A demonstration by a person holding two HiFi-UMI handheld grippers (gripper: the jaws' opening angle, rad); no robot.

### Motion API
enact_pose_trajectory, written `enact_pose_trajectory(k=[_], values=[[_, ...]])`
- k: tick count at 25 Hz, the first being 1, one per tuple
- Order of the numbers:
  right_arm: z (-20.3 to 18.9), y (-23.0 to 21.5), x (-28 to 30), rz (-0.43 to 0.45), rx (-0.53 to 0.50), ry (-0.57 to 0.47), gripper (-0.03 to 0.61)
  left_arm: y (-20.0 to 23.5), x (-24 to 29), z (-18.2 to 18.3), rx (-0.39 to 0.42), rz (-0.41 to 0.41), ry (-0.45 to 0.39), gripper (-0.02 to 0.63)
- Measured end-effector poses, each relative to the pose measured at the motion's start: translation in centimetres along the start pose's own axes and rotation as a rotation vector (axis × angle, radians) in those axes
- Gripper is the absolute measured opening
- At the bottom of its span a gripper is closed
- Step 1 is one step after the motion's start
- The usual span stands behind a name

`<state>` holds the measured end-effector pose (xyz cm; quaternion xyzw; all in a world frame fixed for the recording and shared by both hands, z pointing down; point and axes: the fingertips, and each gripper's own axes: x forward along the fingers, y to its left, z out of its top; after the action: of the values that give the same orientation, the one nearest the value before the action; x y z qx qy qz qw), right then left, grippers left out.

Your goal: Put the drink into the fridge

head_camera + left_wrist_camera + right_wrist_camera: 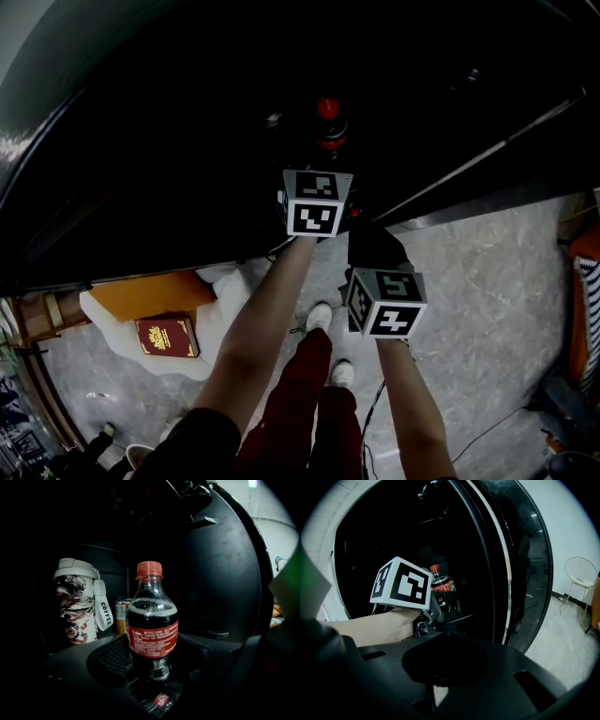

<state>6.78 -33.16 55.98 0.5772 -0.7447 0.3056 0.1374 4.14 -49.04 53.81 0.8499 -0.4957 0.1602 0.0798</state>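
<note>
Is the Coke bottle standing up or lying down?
Standing up. The Coke bottle has its red cap straight on top and its label level, and it sits between the jaws of the left gripper.

The floor [487, 281] is pale grey, stone-patterned tile. On it lies a white fluffy rug [220, 323] with an orange pad [150, 295] and a red book [167, 336] on top. A white wire chair [581, 576] stands by the white wall [562, 522].
</note>
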Motion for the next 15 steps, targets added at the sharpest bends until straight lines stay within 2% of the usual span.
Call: enact_pose_trajectory(k=[7,12,15], values=[[0.2,0.1,-0.2,0.001,0.002,0.001,0.017,0.0,0.0,0.4,-0.03,-0.012,-0.004,0.313],[0.2,-0.2,-0.6,-0.007,0.002,-0.004,0.017,-0.6,0.0,-0.5,-0.088,-0.05,0.011,0.329],[0.1,-0.2,-0.8,-0.007,0.002,-0.005,0.017,-0.8,-0.6,-0.7,-0.091,-0.034,0.004,0.341]])
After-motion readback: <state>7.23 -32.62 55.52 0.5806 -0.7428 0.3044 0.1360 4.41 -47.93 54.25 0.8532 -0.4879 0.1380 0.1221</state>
